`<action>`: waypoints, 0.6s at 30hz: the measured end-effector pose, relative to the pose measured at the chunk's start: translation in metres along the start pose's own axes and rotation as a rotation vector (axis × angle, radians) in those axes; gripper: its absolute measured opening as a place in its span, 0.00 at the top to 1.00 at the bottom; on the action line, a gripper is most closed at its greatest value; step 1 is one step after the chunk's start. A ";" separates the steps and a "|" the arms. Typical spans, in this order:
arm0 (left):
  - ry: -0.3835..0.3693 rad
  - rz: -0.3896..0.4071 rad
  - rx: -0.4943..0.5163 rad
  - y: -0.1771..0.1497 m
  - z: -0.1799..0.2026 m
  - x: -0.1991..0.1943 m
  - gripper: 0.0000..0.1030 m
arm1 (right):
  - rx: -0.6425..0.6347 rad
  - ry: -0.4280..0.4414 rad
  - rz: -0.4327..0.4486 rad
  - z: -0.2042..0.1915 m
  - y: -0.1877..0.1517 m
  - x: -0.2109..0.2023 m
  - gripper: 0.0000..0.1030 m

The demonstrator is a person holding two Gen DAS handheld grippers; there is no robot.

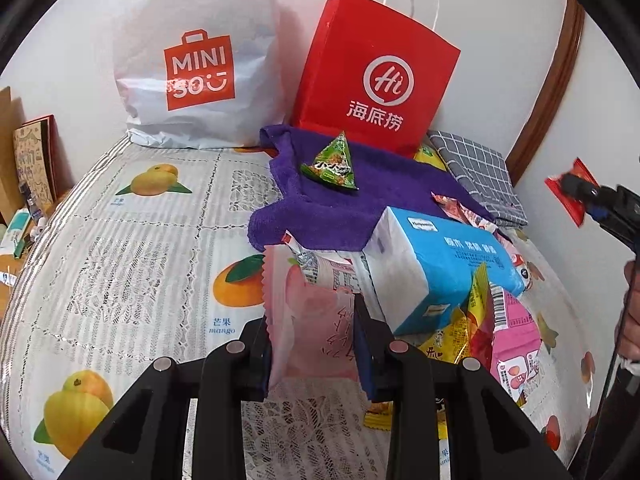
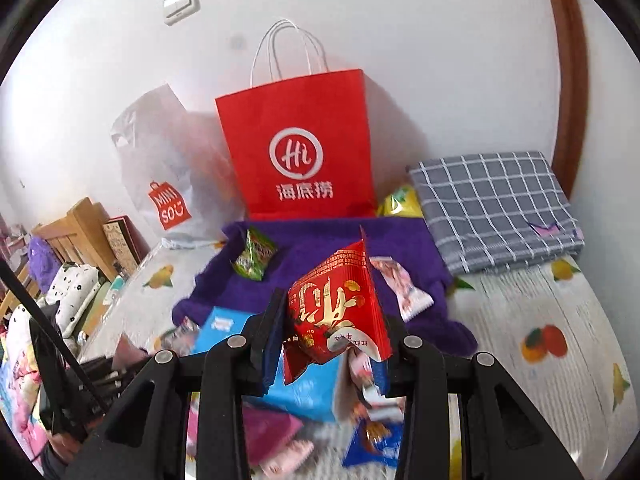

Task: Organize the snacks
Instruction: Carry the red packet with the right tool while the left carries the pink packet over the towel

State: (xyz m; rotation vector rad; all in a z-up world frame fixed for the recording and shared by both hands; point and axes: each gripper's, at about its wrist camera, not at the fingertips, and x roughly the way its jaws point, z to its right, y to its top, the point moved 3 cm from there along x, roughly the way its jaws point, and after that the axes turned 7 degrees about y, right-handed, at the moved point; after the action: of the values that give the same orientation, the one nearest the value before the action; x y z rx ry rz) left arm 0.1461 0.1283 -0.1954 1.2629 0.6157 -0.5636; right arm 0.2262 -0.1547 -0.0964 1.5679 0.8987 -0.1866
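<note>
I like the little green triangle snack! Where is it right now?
The green triangle snack lies on the purple towel, just in front of the red paper bag, left of the grey checked cloth.

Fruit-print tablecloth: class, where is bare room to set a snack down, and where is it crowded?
Free: the fruit-print tablecloth left of the purple towel, before the white Miniso bag; towel's middle, beside the green triangular packet. Crowded: snack heap around the blue-and-white box.
</note>
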 end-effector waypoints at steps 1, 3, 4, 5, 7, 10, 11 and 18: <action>0.002 0.004 -0.002 0.003 -0.001 -0.001 0.71 | 0.001 0.004 0.000 0.000 0.003 0.002 0.64; 0.022 0.001 -0.004 0.010 0.000 -0.004 0.71 | 0.004 0.014 -0.006 0.000 0.010 0.009 0.64; 0.021 0.003 -0.005 0.016 0.002 -0.007 0.71 | 0.002 0.016 -0.008 0.000 0.013 0.012 0.64; 0.011 0.006 -0.006 0.023 0.004 -0.010 0.71 | 0.001 0.016 -0.010 0.000 0.015 0.015 0.64; -0.021 0.023 -0.011 0.039 0.011 -0.017 0.71 | -0.001 0.016 -0.013 0.001 0.020 0.021 0.64; -0.048 0.066 0.001 0.066 0.031 -0.022 0.71 | 0.019 0.033 -0.014 0.006 0.027 0.032 0.64; -0.055 0.075 0.001 0.073 0.037 -0.021 0.71 | 0.026 0.037 -0.016 0.007 0.028 0.034 0.64; -0.109 0.068 -0.013 0.101 0.071 -0.008 0.71 | 0.061 0.039 -0.024 0.026 0.031 0.054 0.64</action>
State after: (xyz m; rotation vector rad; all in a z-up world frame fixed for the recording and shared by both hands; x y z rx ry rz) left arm 0.2183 0.0815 -0.1066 1.2278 0.4831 -0.5669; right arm 0.2922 -0.1524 -0.1103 1.6222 0.9507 -0.2028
